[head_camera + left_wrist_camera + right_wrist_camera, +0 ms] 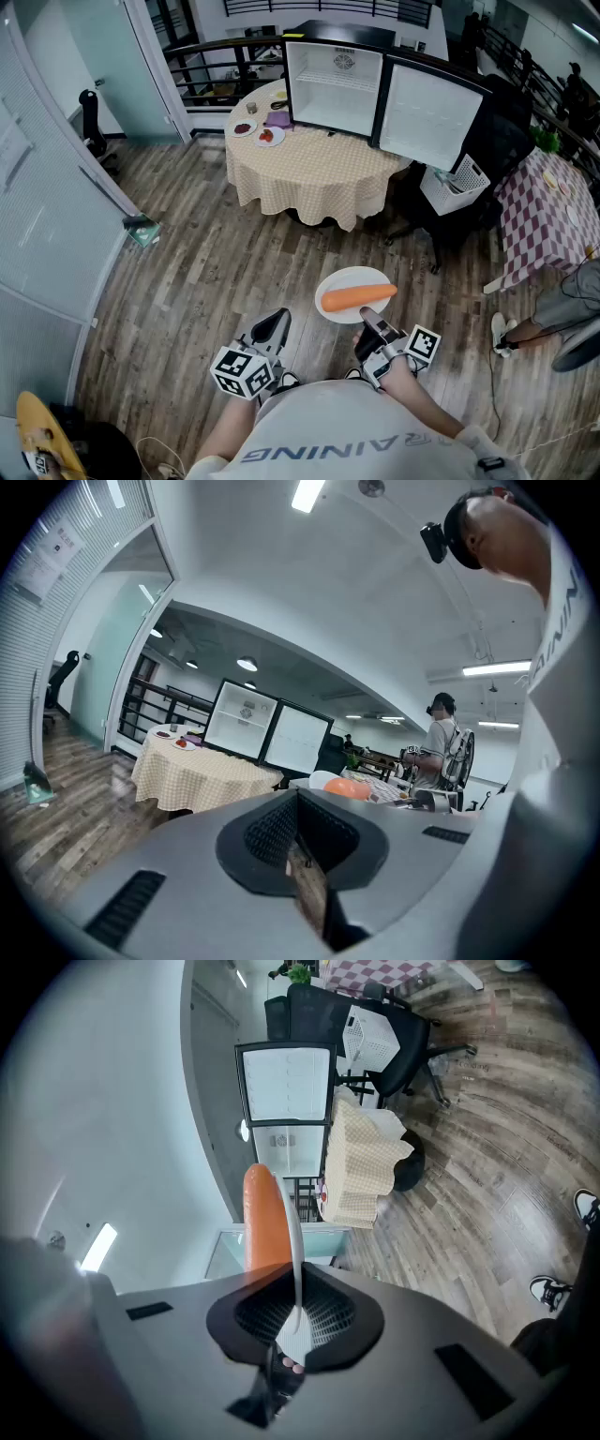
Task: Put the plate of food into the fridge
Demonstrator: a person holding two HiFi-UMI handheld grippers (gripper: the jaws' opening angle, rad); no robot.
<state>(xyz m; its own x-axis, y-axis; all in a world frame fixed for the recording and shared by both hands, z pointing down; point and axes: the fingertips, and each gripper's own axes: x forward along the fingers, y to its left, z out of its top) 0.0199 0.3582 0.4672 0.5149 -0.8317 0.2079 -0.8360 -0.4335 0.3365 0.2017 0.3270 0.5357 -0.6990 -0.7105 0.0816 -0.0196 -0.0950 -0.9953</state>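
A wood-plank floor is seen spreading before the fridge, which is set on one round surface covered with a checked cloth. The fridge's single door is swung wide to its right, and white, bare shelves are shown inside. A second table in a purple check cloth is placed farther right of the fridge. Two small plates of red food are laid just left of the fridge on the cloth. One white plate carrying one carrot is held roughly level over the floor, well short of the fridge and in line with its open front. Its near rim is clamped between the jaws of the right gripper, which is pushed forward on a bare forearm. The left gripper is held low, farther left of the fridge line than the plate, pointed toward the fridge, its jaws pressed together on nothing.
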